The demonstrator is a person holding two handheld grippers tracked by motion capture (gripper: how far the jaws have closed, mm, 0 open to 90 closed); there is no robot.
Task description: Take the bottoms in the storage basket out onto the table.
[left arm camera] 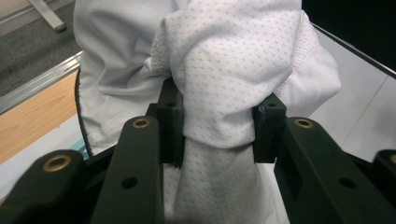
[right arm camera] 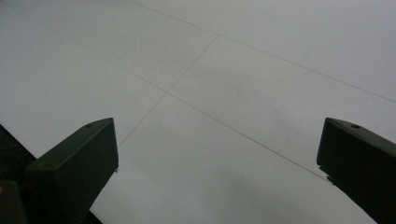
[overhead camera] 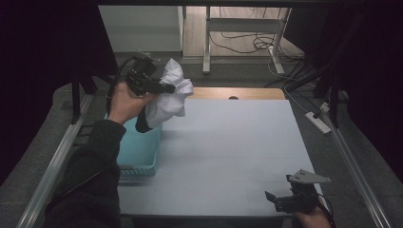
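Left tool (left arm camera: 217, 128) clamped on bunched white cloth (left arm camera: 224, 70), dotted mesh weave, stitched hem, held above teal slotted plastic basket (overhead camera: 138, 152). Right tool (right arm camera: 217, 154) open over matte white table (right arm camera: 224, 70). No legible writing.

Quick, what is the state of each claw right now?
Left claw: shut on the white cloth, held up over the basket.
Right claw: open, holding nothing, over the table.
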